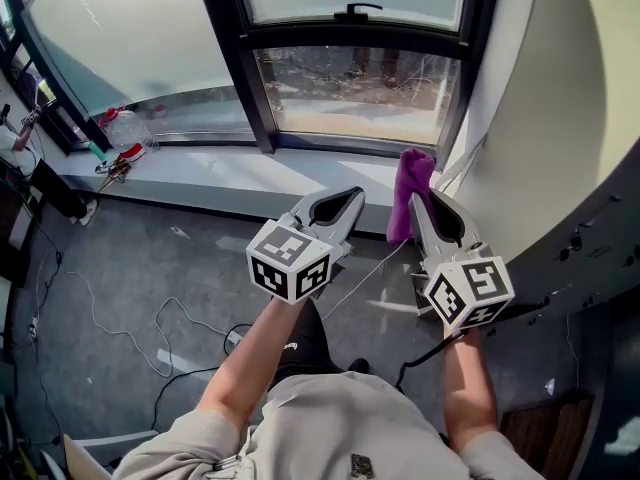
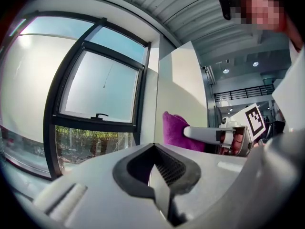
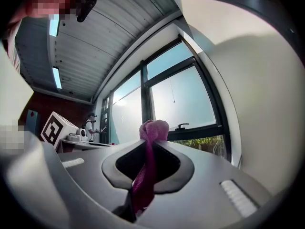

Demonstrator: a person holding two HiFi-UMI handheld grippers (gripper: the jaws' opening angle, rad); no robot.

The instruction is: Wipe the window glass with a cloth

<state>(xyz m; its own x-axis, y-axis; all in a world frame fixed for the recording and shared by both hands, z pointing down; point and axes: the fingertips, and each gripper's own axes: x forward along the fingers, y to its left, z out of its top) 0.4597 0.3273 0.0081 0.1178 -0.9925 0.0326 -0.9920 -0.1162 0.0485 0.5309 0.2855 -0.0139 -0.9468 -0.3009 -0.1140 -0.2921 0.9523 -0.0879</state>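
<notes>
Right gripper [image 3: 148,147]: jaws clamped on a purple cloth [image 3: 151,130], which bunches above the tips and trails down between them. This is plain only in the right gripper view. Left gripper [image 2: 153,149]: jaws closed together, nothing between them; its view catches the cloth from the side. The head view alone gives the layout — both grippers side by side before the window sill [image 1: 250,173], the cloth over the sill's right end near the lower glass pane [image 1: 350,93], and a clear plastic bottle [image 1: 125,128] at the sill's left.
</notes>
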